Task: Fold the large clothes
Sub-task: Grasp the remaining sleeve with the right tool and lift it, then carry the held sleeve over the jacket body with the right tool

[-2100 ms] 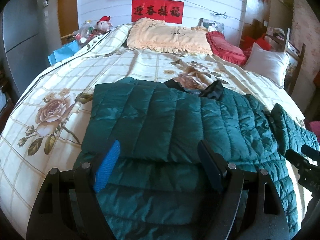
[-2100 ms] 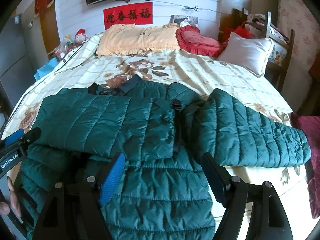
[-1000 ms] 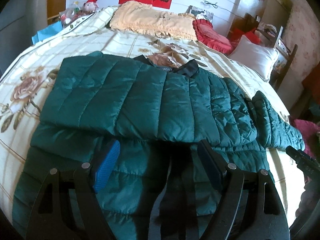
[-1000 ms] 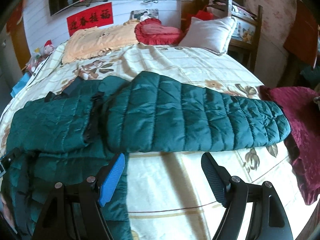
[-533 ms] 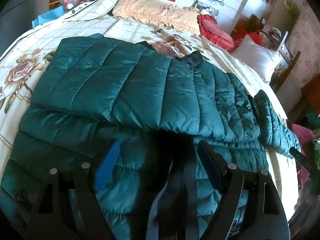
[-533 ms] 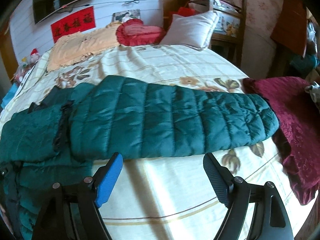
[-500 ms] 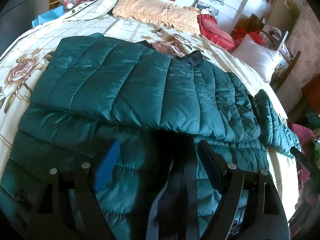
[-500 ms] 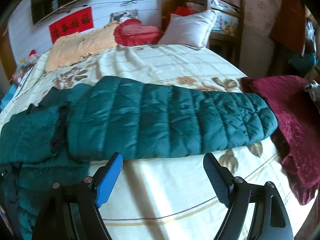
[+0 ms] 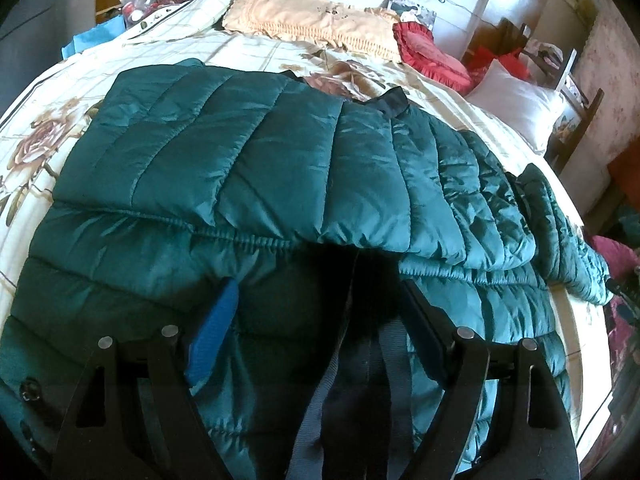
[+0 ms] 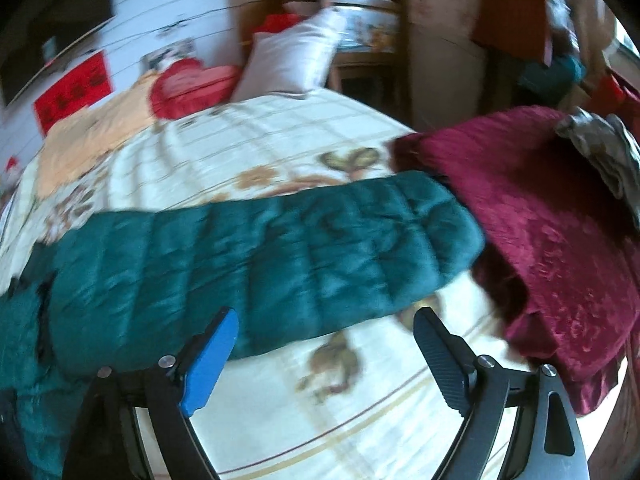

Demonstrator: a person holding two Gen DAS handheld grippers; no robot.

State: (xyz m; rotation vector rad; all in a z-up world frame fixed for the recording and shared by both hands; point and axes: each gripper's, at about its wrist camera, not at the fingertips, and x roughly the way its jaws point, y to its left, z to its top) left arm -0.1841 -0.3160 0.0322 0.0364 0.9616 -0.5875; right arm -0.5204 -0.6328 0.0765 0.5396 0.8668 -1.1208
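My left gripper (image 9: 318,308) hangs open, now lower over the green jacket (image 9: 248,168) on the bed (image 9: 36,92). My right gripper (image 10: 324,340), open too, has swung right toward the outstretched sleeve (image 10: 256,264).

I see a bed (image 9: 256,50) covered by a cream checked bedspread printed with large brown roses. A dark green quilted puffer jacket (image 9: 280,168) lies flat on it, one sleeve folded across the body; the other sleeve (image 10: 260,264) stretches sideways over the spread toward the edge, its cuff touching a burgundy velvet cloth (image 10: 552,248) that drapes the bed's side. At the head lie a peach fringed pillow (image 9: 316,22), a red ruffled cushion (image 9: 430,54) just beside it, and a white pillow (image 9: 516,114) near the far corner. The right wrist view is blurred.
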